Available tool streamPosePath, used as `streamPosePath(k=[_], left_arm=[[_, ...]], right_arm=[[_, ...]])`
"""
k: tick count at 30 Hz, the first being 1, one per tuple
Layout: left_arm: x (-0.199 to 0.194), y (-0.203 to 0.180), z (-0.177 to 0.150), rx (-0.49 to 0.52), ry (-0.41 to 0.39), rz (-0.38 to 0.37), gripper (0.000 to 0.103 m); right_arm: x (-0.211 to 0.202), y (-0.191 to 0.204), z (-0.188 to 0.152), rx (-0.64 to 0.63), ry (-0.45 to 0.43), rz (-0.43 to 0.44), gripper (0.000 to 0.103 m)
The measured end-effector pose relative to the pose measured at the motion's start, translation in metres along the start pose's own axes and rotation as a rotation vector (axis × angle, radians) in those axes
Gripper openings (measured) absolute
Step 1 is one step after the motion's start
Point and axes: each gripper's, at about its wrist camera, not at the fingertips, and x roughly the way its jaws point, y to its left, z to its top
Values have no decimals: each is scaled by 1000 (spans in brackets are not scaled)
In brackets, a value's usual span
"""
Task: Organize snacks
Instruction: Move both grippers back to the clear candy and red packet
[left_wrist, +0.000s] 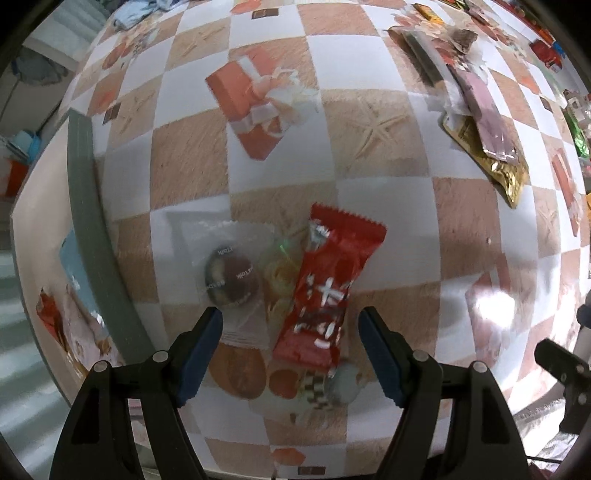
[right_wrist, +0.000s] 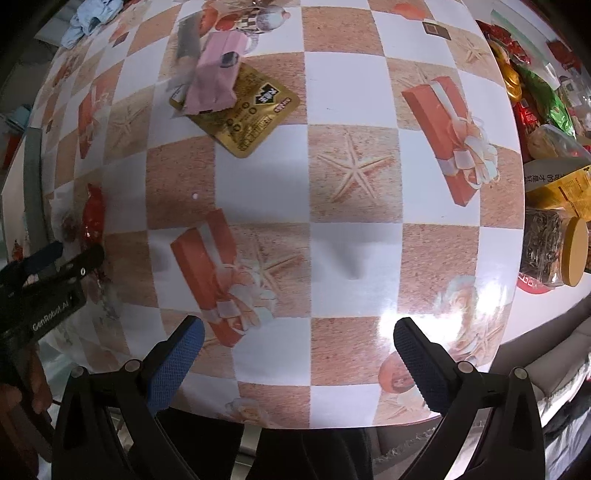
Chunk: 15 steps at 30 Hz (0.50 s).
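I see the red snack packet (left_wrist: 328, 286) lying on the checked tablecloth (left_wrist: 388, 210) just ahead of my left gripper (left_wrist: 290, 325), between its widely spread, empty fingers, with a clear-wrapped round snack (left_wrist: 231, 277) beside it, while my right gripper (right_wrist: 297, 334) hangs equally wide over bare cloth, touching nothing.

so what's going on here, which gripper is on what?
A person is sorting snacks on a checkered table with a hand-held gripper in each hand. The left hand-held gripper is open, pointing down over a red snack packet that lies beside a clear-wrapped dark round sweet; it holds nothing yet. The right hand-held gripper is open and empty above bare table. A pink packet lies on top of a gold packet further off, untouched.
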Motion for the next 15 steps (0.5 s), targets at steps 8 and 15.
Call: streamPosePath(k=[8, 15], left_arm=[[-17, -44, 1, 12, -57, 57, 79], [-31, 10, -14, -128, -103, 8, 79]], right_arm=[[8, -21, 2, 10, 19, -3, 103], [4, -2, 13, 11, 8, 34, 103]])
